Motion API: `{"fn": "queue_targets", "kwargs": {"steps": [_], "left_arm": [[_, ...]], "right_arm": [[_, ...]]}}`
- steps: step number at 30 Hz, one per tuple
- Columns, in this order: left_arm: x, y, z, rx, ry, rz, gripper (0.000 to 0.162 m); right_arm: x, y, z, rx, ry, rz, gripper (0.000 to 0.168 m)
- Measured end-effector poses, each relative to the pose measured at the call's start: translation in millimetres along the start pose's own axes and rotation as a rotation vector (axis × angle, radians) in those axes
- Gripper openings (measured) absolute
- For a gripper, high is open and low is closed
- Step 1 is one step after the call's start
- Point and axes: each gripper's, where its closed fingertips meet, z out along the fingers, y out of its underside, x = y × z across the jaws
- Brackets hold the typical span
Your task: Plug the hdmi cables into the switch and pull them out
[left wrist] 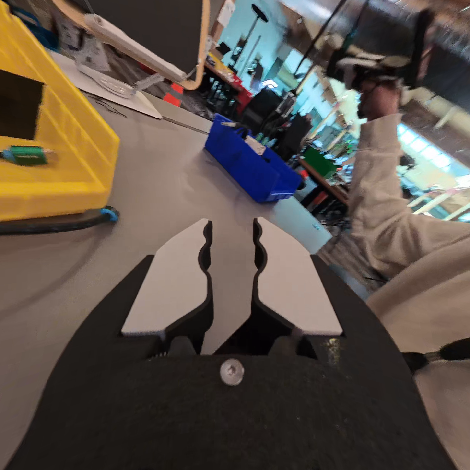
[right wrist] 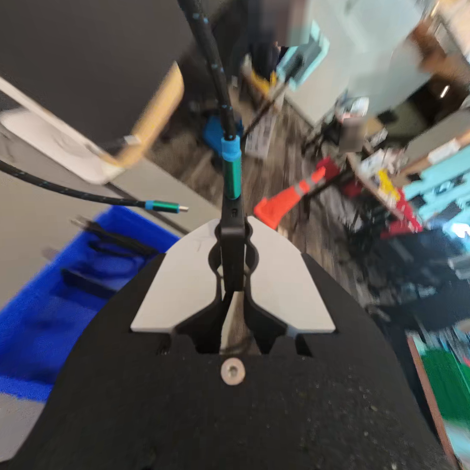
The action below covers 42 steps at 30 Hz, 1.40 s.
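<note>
In the right wrist view my right gripper [right wrist: 232,225] is shut on a thin black switch [right wrist: 232,254], held edge-on. A green HDMI plug [right wrist: 232,178] with a blue collar sits in the switch's far end, and its black braided cable [right wrist: 213,63] runs upward. A second green plug [right wrist: 166,206] hangs free to the left, out of the switch. In the left wrist view my left gripper [left wrist: 232,223] is open and empty, low over the grey table [left wrist: 157,178]. A green plug [left wrist: 26,155] lies on the yellow bin [left wrist: 76,142] at the left.
A blue bin [left wrist: 249,162] with black parts stands ahead of the left gripper; it also shows at the lower left of the right wrist view [right wrist: 76,292]. A person in a beige sleeve [left wrist: 376,203] is at the right. An orange cone [right wrist: 287,201] lies on the floor beyond the table. My right fingertips sit around 60 cm from my left ones. Between my left fingertips and the green plug [left wrist: 26,155] there is roughly 25 cm.
</note>
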Motion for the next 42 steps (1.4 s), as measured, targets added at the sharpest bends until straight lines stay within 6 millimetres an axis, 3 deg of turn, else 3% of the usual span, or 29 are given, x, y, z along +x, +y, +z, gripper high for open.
{"fn": "queue_targets", "kwargs": {"steps": [2,4,6,11,14,16,20,24,27,30,35,37,39,40,42], "left_arm": [[-2.3,2.6,3.6,-0.016,0.006,0.004,0.029],[-5.4,9.9,8.8,-0.054,0.003,0.009,0.028],[-4.4,15.6,14.5,-0.076,0.021,-0.008,0.028],[-1.4,29.0,25.6,-0.143,0.042,-0.019,0.027],[-0.3,35.0,26.7,-0.169,0.046,-0.03,0.026],[0.0,36.1,25.4,-0.17,0.045,-0.033,0.026],[-0.7,36.4,22.9,-0.17,0.043,-0.042,0.026],[-1.1,37.6,24.5,-0.176,0.051,-0.054,0.026],[-1.4,39.8,26.9,-0.188,0.058,-0.058,0.026],[-1.3,40.4,29.8,-0.194,0.068,-0.063,0.026],[-2.2,41.6,32.6,-0.2,0.06,-0.056,0.026],[-13.3,34.9,28.2,-0.168,-0.025,-0.01,0.03],[-31.8,15.6,13.7,-0.079,-0.183,0.083,0.04],[-38.6,4.1,3.6,-0.033,-0.258,0.141,0.04],[-58.0,-14.8,-22.2,0.032,-0.461,0.239,0.041]], "right_arm": [[26.0,34.9,26.2,-0.231,0.009,-0.042,0.014],[25.1,74.2,49.7,-0.478,-0.038,-0.126,0.014],[4.0,106.9,69.3,-0.683,-0.111,-0.245,0.014],[-99.2,151.2,114.4,-0.88,-0.455,-0.425,0.014],[-151.2,178.5,131.5,-0.979,-0.661,-0.375,0.014],[-157.7,196.7,140.8,-1.067,-0.684,-0.328,0.014],[-197.9,211.6,141.9,-1.139,-0.926,0.02,0.016],[-200.0,227.3,155.0,-1.154,-0.902,0.086,0.017],[-182.9,208.7,167.7,-1.006,-0.866,0.061,0.034],[-139.3,183.0,183.3,-0.873,-0.702,-0.044,0.045],[-61.6,153.6,186.2,-0.846,-0.437,-0.192,0.057],[-25.6,139.5,177.9,-0.821,-0.287,-0.262,0.059],[5.1,115.0,158.7,-0.736,-0.14,-0.252,0.055],[12.5,100.2,144.8,-0.66,-0.095,-0.214,0.054],[5.7,67.9,110.3,-0.429,-0.081,-0.093,0.054]]}}
